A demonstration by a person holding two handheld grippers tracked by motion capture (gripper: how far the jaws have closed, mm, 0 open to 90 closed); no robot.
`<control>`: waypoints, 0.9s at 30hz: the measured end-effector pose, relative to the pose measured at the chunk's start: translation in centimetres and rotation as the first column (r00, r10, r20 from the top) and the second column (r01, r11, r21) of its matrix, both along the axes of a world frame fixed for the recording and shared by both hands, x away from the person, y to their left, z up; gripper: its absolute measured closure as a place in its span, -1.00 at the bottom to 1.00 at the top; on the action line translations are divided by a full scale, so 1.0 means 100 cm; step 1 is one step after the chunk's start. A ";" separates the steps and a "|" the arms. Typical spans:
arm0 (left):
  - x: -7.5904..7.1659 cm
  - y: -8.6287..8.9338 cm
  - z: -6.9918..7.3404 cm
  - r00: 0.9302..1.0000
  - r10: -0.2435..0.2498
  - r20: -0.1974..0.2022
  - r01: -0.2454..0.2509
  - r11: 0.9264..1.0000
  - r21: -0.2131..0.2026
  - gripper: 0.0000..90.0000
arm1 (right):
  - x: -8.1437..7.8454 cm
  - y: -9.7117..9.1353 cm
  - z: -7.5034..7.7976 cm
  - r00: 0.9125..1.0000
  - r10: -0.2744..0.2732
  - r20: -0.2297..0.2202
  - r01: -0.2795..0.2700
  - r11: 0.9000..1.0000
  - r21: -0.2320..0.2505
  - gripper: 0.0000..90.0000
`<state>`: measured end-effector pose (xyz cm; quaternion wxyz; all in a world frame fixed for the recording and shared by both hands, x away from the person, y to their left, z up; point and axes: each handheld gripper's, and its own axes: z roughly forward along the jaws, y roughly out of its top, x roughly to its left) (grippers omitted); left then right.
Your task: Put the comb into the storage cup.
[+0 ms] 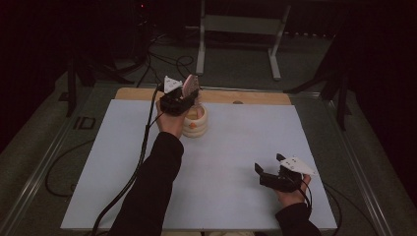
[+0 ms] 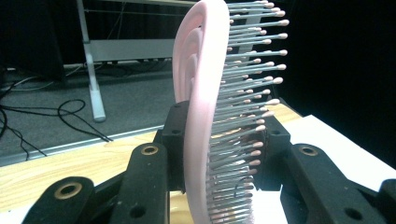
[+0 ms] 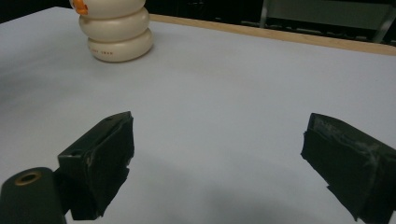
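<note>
My left gripper [image 1: 184,96] is shut on a pink hairbrush [image 1: 190,86], held upright just above a cream ribbed holder [image 1: 195,124] at the back of the table. In the left gripper view the brush [image 2: 201,93] stands between the black jaws [image 2: 222,135], its grey bristles pointing right. My right gripper [image 1: 269,163] rests near the front right of the white sheet, jaws wide apart. In the right gripper view its jaws [image 3: 217,144] hold nothing, and the holder [image 3: 116,32] with an orange mark stands far off at upper left.
A white sheet [image 1: 236,142] covers the wooden table [image 1: 255,97]. A metal frame [image 1: 236,24] stands on the floor behind it, and black cables [image 1: 167,61] lie there. A cable [image 1: 142,152] trails from the left gripper over the sheet's left side.
</note>
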<state>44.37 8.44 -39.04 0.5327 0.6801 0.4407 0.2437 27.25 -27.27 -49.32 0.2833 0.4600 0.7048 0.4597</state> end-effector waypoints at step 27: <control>0.000 0.001 -0.005 1.000 0.011 0.000 -0.011 1.000 0.024 0.44 | 0.000 0.001 0.000 1.000 0.003 0.000 -0.003 1.000 -0.005 -0.80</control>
